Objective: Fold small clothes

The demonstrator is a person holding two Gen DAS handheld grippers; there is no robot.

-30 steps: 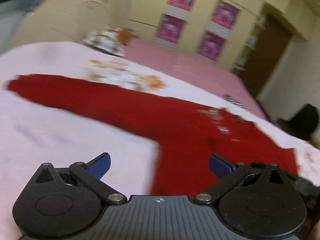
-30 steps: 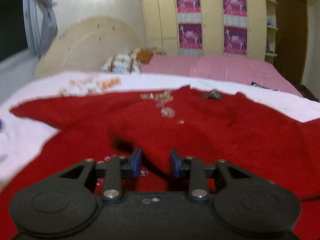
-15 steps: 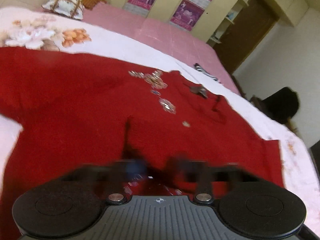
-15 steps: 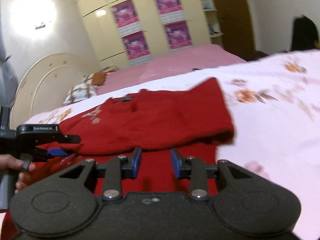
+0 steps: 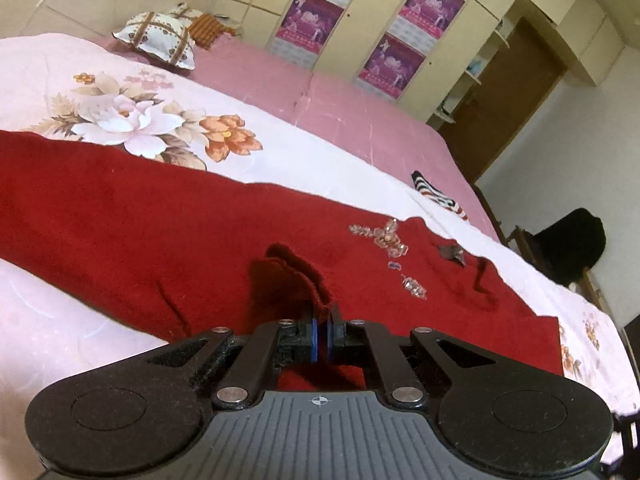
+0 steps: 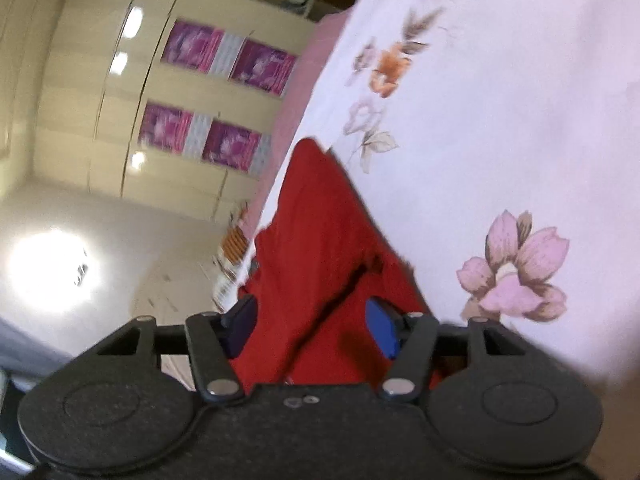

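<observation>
On my L cam the left gripper (image 5: 322, 334) has its blue pads pressed together w/ a raised fold of the red knit sweater (image 5: 132, 236) pinched between them; the cloth bunches up into a small peak right above the tips. The rest of that sweater lies spread flat across the white floral bedsheet (image 5: 132, 120), one sleeve running out toward the left edge of the view. Its front carries a cluster of clear bead/sequin decoration (image 5: 388, 240), and a small dark grey tag or clip (image 5: 450, 252) sits near the neckline; can't tell which it is. Beyond the sheet I see a bare pink mattress surface (image 5: 340, 108), a patterned white-and-brown pillow (image 5: 160, 38) at the headboard end, and a black-and-white striped cloth item (image 5: 432, 194) lying on the far edge of the sheet, well apart from the sweater. Cream wardrobe doors w/ purple posters (image 5: 312, 20) fill the back wall.

R cam is tilted hard and a bit blurred. The right gripper (image 6: 314, 330) has its fingers spread wide, nothing clamped; red sweater fabric (image 6: 316, 216) runs through the gap between the pads, but whether it touches either pad I can't tell. To the right of it, the floral sheet (image 6: 500, 120) w/ a pink flower print (image 6: 516, 268) close beside the right finger.
</observation>
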